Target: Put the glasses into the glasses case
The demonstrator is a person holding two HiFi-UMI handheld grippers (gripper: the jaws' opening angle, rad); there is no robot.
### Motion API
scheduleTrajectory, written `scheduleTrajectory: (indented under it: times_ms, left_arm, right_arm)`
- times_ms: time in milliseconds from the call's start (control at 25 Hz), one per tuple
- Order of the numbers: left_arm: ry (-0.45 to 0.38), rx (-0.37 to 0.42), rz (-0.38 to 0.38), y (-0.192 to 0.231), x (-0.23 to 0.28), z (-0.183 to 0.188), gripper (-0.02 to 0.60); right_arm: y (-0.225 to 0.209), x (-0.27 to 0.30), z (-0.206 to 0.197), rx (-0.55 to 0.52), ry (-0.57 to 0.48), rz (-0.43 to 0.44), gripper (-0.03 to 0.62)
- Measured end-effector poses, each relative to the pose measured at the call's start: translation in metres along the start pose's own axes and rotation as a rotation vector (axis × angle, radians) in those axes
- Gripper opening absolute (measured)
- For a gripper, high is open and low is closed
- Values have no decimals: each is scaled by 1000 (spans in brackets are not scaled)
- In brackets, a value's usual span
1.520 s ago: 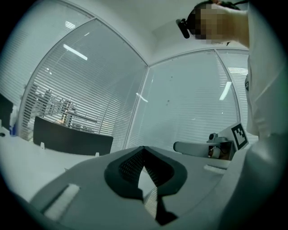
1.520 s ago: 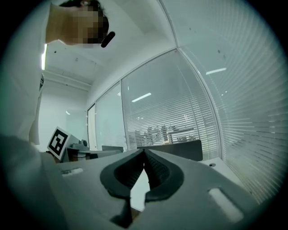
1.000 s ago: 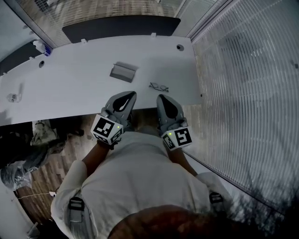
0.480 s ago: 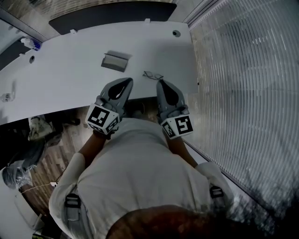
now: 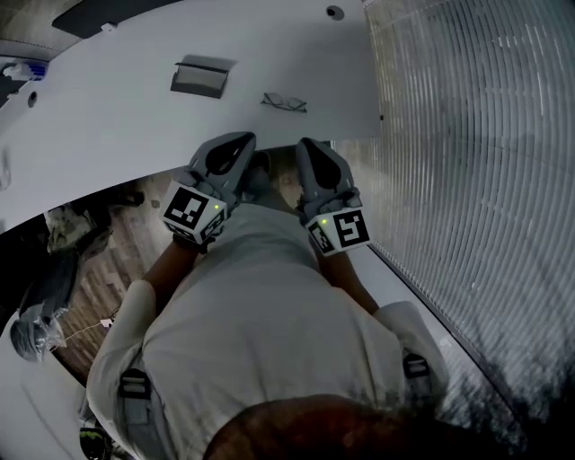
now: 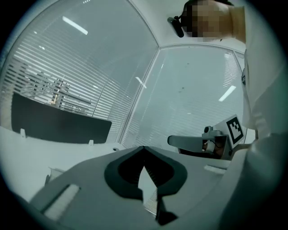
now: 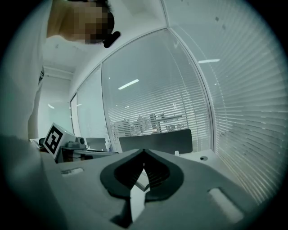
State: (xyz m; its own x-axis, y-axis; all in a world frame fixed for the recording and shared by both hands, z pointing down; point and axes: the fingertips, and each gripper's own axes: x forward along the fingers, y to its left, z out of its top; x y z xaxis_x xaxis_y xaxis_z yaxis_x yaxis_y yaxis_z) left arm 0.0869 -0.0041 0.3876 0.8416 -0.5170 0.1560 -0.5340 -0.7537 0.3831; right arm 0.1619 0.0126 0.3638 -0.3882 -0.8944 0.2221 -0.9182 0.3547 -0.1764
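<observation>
On the white table [image 5: 117,126] a grey glasses case [image 5: 199,79] stands open, and thin dark-framed glasses [image 5: 284,102] lie to its right, apart from it. Both grippers hover side by side at the table's near edge, short of both objects. My left gripper [image 5: 239,141] [image 6: 144,148] has its jaw tips meeting, with nothing between them. Just as shut and empty is my right gripper [image 5: 306,145] [image 7: 144,151]. Each gripper view shows the other gripper alongside with its marker cube; neither shows the glasses.
A wall of white blinds [image 5: 467,135] runs along the table's right side. A dark panel [image 5: 117,11] lines the far edge, beside a round cable hole [image 5: 334,13]. Bags and clutter [image 5: 63,234] lie on the wooden floor at the left, below the table.
Both grippers have sunk and now sit at the table's near edge instead of over it. The table, case and glasses have slid toward the top of the head view.
</observation>
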Motion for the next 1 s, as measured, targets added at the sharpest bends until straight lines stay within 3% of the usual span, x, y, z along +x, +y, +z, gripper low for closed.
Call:
scheduleTrajectory:
  times_ms: [440, 720, 1000]
  left_arm:
    - [53, -21, 12, -1, 7, -26, 0]
    - [33, -4, 31, 24, 30, -22, 0]
    - [71, -17, 14, 45, 55, -42, 0]
  right_arm:
    - [-10, -3, -29, 10, 72, 6, 2]
    - [-31, 30, -37, -73, 98, 38, 2]
    - [-43, 65, -59, -93, 139, 64, 2]
